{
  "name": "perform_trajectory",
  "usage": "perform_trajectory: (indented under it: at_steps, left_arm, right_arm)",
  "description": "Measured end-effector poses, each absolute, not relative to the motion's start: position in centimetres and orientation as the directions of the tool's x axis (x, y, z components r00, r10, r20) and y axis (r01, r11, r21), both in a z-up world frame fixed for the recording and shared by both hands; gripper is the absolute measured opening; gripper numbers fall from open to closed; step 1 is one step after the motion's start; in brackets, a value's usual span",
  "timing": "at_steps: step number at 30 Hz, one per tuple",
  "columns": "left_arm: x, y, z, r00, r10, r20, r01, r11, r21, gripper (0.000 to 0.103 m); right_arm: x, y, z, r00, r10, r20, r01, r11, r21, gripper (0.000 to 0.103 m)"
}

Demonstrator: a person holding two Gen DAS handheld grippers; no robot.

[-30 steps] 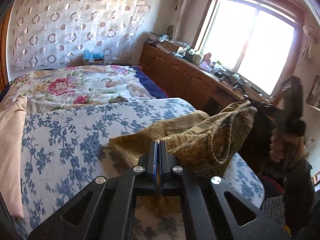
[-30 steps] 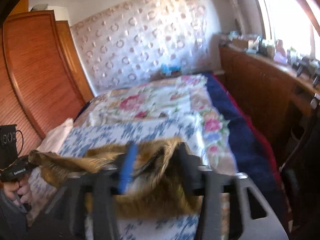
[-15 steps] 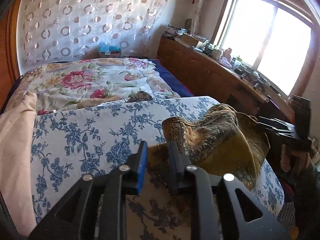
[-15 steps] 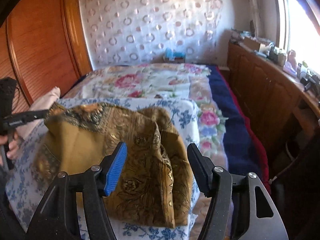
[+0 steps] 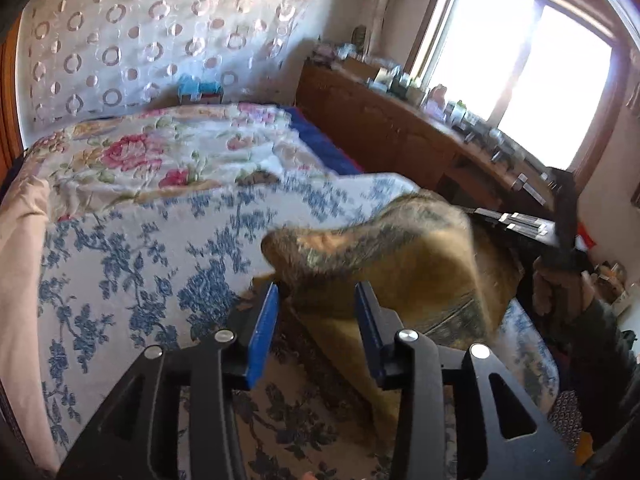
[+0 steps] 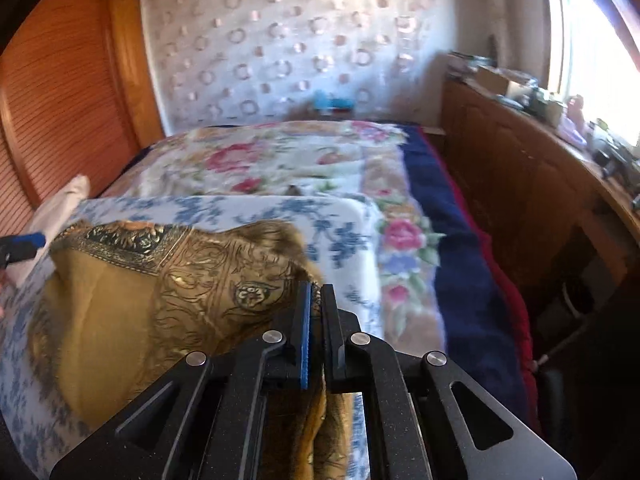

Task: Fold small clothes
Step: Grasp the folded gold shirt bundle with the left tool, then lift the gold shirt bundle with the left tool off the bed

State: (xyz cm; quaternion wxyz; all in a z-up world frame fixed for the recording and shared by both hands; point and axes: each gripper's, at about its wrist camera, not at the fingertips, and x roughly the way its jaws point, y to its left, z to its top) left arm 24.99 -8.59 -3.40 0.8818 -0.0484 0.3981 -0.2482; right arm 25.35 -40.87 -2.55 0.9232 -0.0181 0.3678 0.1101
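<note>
Clamping a bunched edge of the golden patterned cloth [image 6: 192, 292], the right gripper [image 6: 315, 312] had its jaws drawn almost together, with only a thin wad of fabric showing between the blue pad and the black one. From that pinch the cloth ran away to the left across the blue-flowered sheet [image 6: 256, 208], its dark ornate border facing up and its plain mustard side sagging below.

In the left wrist view the left gripper [image 5: 316, 312] stood partly open and its jaws were opening. A fold of the same cloth [image 5: 400, 264] lay in the gap between the fingers, but neither the blue pad on one side nor the dark pad on the other pressed on it. Beyond the fingertips the cloth rose in a blurred hump and stretched off to the right, where the other gripper's black frame and a hand [image 5: 560, 284] showed at the edge of the bed.

The cloth rested on the blue-flowered sheet [image 5: 120, 264], with a rose-patterned quilt [image 5: 152, 152] farther back toward the wall.

No writing or label could be read on either gripper or on the cloth.
</note>
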Motion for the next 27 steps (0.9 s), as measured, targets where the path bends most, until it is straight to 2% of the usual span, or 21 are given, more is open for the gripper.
perform_trajectory:
  at_steps: [5, 7, 8, 9, 10, 11, 19, 21, 23, 27]
  left_arm:
    - [26.9, -9.6, -6.3, 0.5, -0.444, -0.744, 0.364, 0.887, -0.284, 0.039]
    - [27.3, -9.8, -7.2, 0.477, -0.44, -0.761, 0.359, 0.888, -0.288, 0.04]
    - [27.4, -9.9, -7.4, 0.473, -0.438, -0.765, 0.357, 0.888, -0.288, 0.041]
    - [27.3, -10.1, -7.5, 0.477, -0.438, -0.762, 0.36, 0.888, -0.285, 0.041]
    - [27.3, -10.2, -7.5, 0.48, -0.435, -0.762, 0.363, 0.889, -0.28, 0.042]
    - [27.3, -10.3, -7.6, 0.482, -0.435, -0.761, 0.365, 0.889, -0.277, 0.042]
    - [27.4, -10.9, -7.7, 0.497, -0.429, -0.754, 0.362, 0.892, -0.269, 0.042]
    - [27.5, -10.9, -7.6, 0.482, -0.458, -0.747, 0.384, 0.877, -0.29, 0.029]
    - [27.4, -10.5, -7.4, 0.468, -0.496, -0.732, 0.393, 0.858, -0.33, 0.008]
    - [26.7, -9.5, -5.9, 0.504, -0.523, -0.687, 0.4, 0.847, -0.351, 0.005]
  right_arm:
    - [25.8, -40.8, -3.1, 0.687, 0.178, -0.705, -0.211, 0.977, 0.04, 0.002]
    - [25.7, -40.9, -2.9, 0.687, 0.196, -0.699, -0.225, 0.973, 0.051, 0.007]
    - [25.8, -40.9, -2.8, 0.681, 0.204, -0.703, -0.232, 0.971, 0.056, 0.018]
    - [25.9, -40.8, -2.9, 0.678, 0.207, -0.705, -0.237, 0.97, 0.057, 0.041]
    - [26.0, -40.7, -3.0, 0.674, 0.217, -0.706, -0.246, 0.967, 0.062, 0.052]
    - [26.0, -40.6, -3.1, 0.671, 0.231, -0.705, -0.257, 0.964, 0.071, 0.058]
    - [26.2, -39.9, -4.6, 0.646, 0.245, -0.723, -0.276, 0.958, 0.078, 0.06]
    - [26.1, -39.9, -4.5, 0.65, 0.25, -0.718, -0.278, 0.957, 0.082, 0.06]
    - [25.9, -40.0, -4.4, 0.65, 0.257, -0.715, -0.283, 0.955, 0.086, 0.06]
    - [25.7, -40.0, -4.0, 0.654, 0.264, -0.709, -0.298, 0.951, 0.079, 0.06]
